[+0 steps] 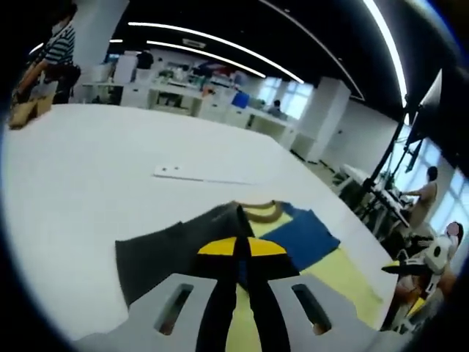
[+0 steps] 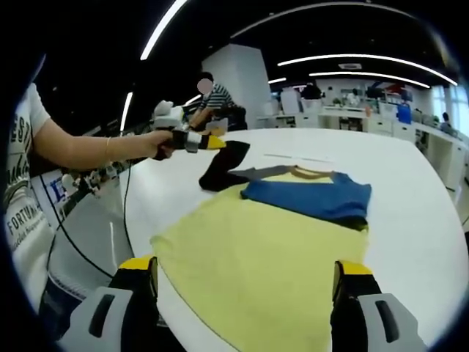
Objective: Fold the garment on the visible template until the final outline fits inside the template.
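In the right gripper view, at the far left of the frame, a person's arm reaches in toward the upper left, its hand (image 2: 158,141) wrapped around the left gripper (image 2: 218,143). That gripper is pinched closed on the dark sleeve (image 2: 223,165) of a T-shirt (image 2: 271,257), lifting it off a large white table (image 2: 410,176). The shirt lies across the middle of the frame: a yellow body nearest the camera, a blue sleeve (image 2: 311,194) folded across the chest toward the right, and a tan collar (image 2: 308,173) beyond it. At the bottom, the right gripper (image 2: 245,282) stands with its two yellow-tipped jaws wide apart, holding nothing, above the shirt's near hem.

In the left gripper view, the jaws rise from the bottom centre, shut together on dark fabric. The dark sleeve spreads to the lower left, and the blue sleeve lies right of centre. A thin pale sheet (image 1: 187,174) lies flat on the table above centre; whether it is the template cannot be told.

The fold looks early to midway: one sleeve appears folded in, the second is gripped but not yet laid over, and the long yellow body remains unfolded.
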A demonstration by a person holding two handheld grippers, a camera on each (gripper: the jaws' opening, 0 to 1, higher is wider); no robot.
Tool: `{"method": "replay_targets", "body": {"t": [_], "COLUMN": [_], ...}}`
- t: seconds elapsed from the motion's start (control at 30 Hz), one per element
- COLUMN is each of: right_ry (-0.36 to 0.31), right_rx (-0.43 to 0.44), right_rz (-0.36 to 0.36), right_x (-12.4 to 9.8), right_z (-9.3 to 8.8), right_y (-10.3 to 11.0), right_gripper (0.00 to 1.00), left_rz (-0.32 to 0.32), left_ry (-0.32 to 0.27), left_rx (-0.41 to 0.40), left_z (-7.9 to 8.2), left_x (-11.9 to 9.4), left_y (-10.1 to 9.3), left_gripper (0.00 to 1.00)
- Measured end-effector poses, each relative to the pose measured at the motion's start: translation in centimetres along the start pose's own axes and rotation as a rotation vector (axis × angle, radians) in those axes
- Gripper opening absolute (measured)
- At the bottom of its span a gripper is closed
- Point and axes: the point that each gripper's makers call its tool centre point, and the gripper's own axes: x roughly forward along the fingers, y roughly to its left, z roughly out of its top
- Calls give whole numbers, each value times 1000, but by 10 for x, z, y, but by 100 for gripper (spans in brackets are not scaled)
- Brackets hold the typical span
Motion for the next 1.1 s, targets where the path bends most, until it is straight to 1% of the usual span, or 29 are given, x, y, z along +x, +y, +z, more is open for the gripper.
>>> {"method": "replay_targets", "body": {"t": [0.17,0.5,0.77,0.8,0.87,1.0,1.1], "right_ry": [-5,4,-2,-3,1,10,6], "right_rx": [5,11,13,11,1,2,17], "right_rz": [-4,-9,-9,-5,3,3,-2], "right_x": [-1,-4,-2,-1,0,0,-1], "right_z": [-1,-6,-4,-4,-4,-7,-8], "right_y": [1,-1,-1,0,3,3,2], "right_gripper": [99,99,99,99,99,99,99], "left_rz": [-16,-67,-83,-86,-96,-119,-129], "left_ry": [9,-5,-12,-14,-38,-51,-61], "left_rx": [7,6,-12,-17,-32,-38,-18], "left_z": [-1,12,15,16,22,29,34], "left_x": [8,23,32,33,34,39,42], "left_y": [-10,-36,-48,-50,-54,-65,-73], "left_gripper": [1,1,1,1,1,1,1]}}
